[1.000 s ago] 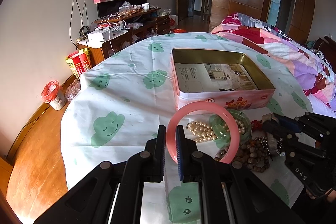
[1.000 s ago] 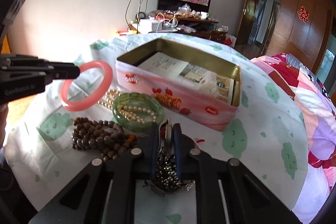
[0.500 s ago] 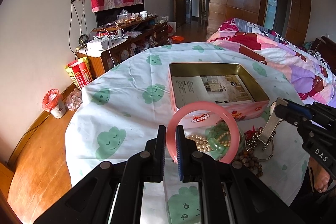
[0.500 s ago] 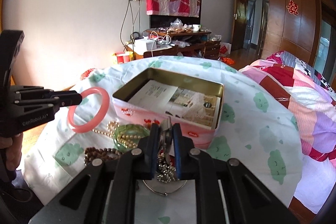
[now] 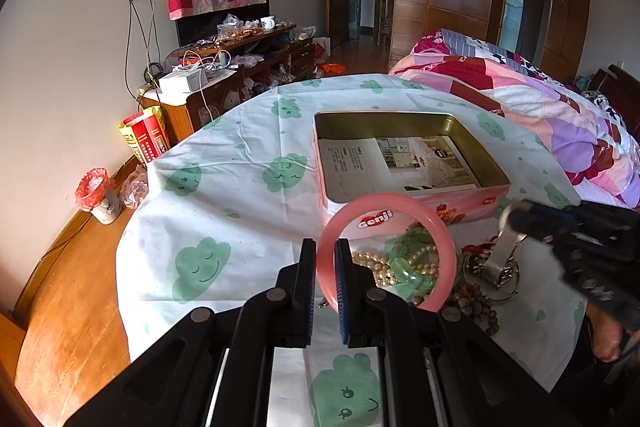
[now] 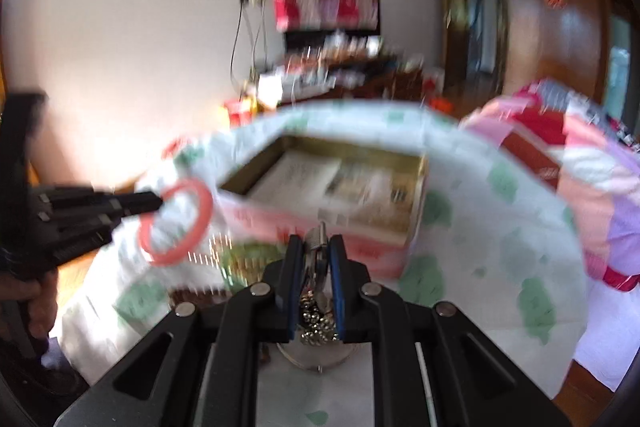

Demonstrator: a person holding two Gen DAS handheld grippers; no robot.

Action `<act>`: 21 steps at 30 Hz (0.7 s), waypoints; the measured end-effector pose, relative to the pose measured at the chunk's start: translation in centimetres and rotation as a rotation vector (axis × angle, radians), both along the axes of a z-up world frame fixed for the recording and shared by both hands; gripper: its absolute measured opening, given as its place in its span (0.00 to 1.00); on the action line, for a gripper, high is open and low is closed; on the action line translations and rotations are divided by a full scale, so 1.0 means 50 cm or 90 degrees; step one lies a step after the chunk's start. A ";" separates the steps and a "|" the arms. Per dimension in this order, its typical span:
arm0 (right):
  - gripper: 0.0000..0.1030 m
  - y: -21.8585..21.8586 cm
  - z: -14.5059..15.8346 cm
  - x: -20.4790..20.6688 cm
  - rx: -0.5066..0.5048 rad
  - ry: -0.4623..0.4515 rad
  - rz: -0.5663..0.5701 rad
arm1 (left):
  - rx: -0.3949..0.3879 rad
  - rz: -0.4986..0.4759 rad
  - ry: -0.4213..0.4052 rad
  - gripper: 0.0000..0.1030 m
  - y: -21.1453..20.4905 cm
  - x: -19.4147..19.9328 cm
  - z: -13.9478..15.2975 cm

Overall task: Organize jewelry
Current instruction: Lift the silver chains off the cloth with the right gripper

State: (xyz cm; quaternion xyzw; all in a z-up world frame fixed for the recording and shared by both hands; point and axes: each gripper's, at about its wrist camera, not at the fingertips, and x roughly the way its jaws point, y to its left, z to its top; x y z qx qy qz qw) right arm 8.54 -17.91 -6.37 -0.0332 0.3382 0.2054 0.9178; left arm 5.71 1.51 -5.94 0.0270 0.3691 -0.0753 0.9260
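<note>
My left gripper [image 5: 322, 249] is shut on a pink bangle [image 5: 420, 205], which it holds upright in the air in front of the open pink tin [image 5: 496, 195]. The bangle [image 6: 176, 221] and left gripper [image 6: 160, 203] show at the left of the blurred right wrist view. My right gripper [image 6: 314, 249] is shut on a silver metal watch [image 6: 316, 247], whose band [image 5: 502, 251] hangs from it [image 5: 506, 219] above the table. A green bangle [image 5: 408, 273], a pearl strand [image 5: 374, 265] and brown wooden beads [image 5: 478, 301] lie on the cloth below.
The tin [image 6: 418, 187] holds printed paper sheets [image 5: 400, 163]. The round table has a white cloth with green clouds [image 5: 224, 187]. A bed with a patchwork quilt [image 5: 540, 107] stands to the right, a cluttered wooden cabinet [image 5: 224, 79] and a small bin [image 5: 98, 195] to the left.
Both grippers have risen and drawn back from the jewelry pile with the pink bangle and the silver watch. The watch is now clear of the table. The right wrist view has become blurred.
</note>
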 end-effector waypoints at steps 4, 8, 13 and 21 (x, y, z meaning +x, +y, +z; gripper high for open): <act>0.55 -0.008 -0.036 0.014 -0.035 0.016 -0.028 | -0.001 0.005 0.006 0.08 0.006 0.002 -0.007; 0.53 -0.030 -0.041 -0.002 -0.026 0.016 -0.039 | -0.001 0.007 0.008 0.08 0.009 0.002 -0.011; 0.37 -0.022 -0.055 -0.037 -0.061 0.025 -0.017 | 0.001 0.005 0.013 0.08 0.007 0.003 -0.020; 0.25 0.005 -0.087 -0.028 -0.081 0.035 -0.005 | 0.003 0.005 0.023 0.08 0.004 0.004 -0.035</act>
